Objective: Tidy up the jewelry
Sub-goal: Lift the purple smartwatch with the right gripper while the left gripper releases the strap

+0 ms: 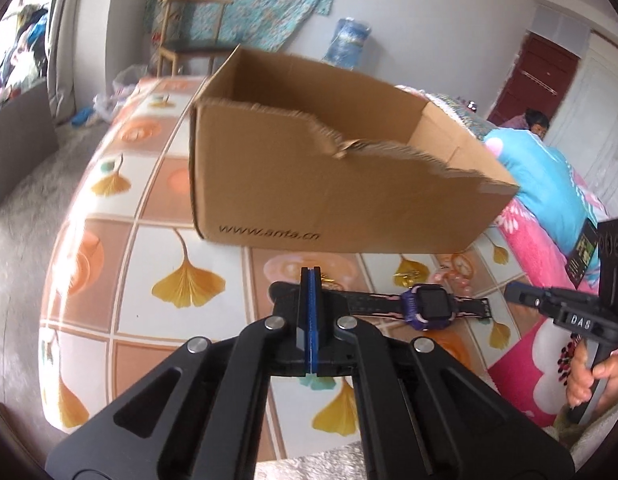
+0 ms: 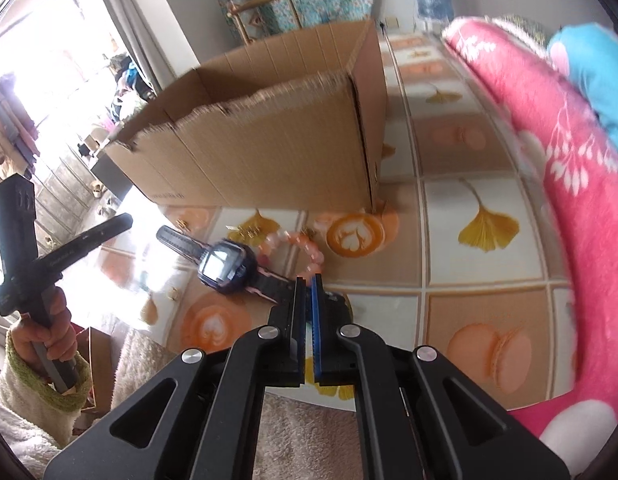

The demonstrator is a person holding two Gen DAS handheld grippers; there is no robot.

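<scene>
A purple smartwatch [image 1: 427, 306] [image 2: 225, 266] with a black strap lies flat on the patterned tablecloth [image 1: 149, 248] in front of an open cardboard box [image 1: 309, 184] [image 2: 269, 152]. A pink bead bracelet [image 2: 305, 244] [image 1: 457, 274] and small gold pieces [image 1: 409, 276] [image 2: 249, 232] lie between watch and box. My left gripper [image 1: 310, 270] [image 2: 127, 220] is shut with its pads together, over the strap's left end, nothing visibly held. My right gripper [image 2: 307, 278] [image 1: 511, 294] is shut to a thin slit at the strap's other end. The beads end at its tips; whether they are pinched is unclear.
A pink flowered blanket [image 2: 549, 160] and a blue cushion [image 1: 529, 184] are heaped along the right of the table. A wooden chair [image 1: 189, 28] stands behind the box. A hand [image 2: 49, 320] in a cream sleeve holds the left gripper at the table's near-left edge.
</scene>
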